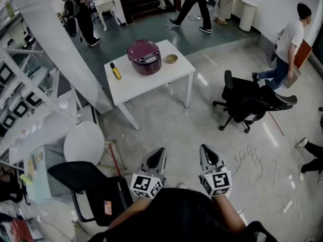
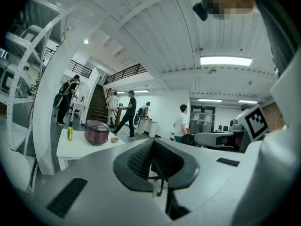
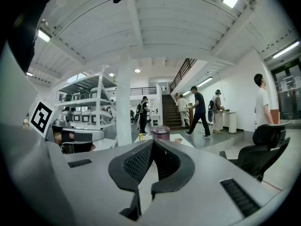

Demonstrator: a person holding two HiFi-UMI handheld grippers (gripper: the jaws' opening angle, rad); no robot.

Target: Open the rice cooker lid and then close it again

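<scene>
Floor: glossy pale grey stone floor (image 1: pixel 171 125) fills the room, with a loose white cable (image 1: pixel 252 158) lying at the near right.
Table: a white square table with thin legs (image 1: pixel 132 84) stands at the far middle, well apart from both grippers.
Chair: a black wheeled office chair (image 1: pixel 247 102) stands to the right of the table, apart from it.
Rice cooker: the round maroon rice cooker with a silver control panel (image 1: pixel 144 57) sits in the middle of the tabletop with its lid down. Both gripper views show it small and far ahead.
Left gripper: the grey two-jaw left gripper with a marker cube (image 1: pixel 160 151) is held near the person's body, pointing toward the table. Its jaws are clenched together on nothing.
Right gripper: the matching grey right gripper (image 1: pixel 206 148) is just beside the left one, its jaws likewise pressed together and empty.
Bottle: a small yellow bottle with a dark cap (image 1: pixel 115 71) stands upright left of the cooker, near the table's left edge.
Bowl: a small wooden bowl (image 1: pixel 171 59) sits just right of the cooker.
</scene>
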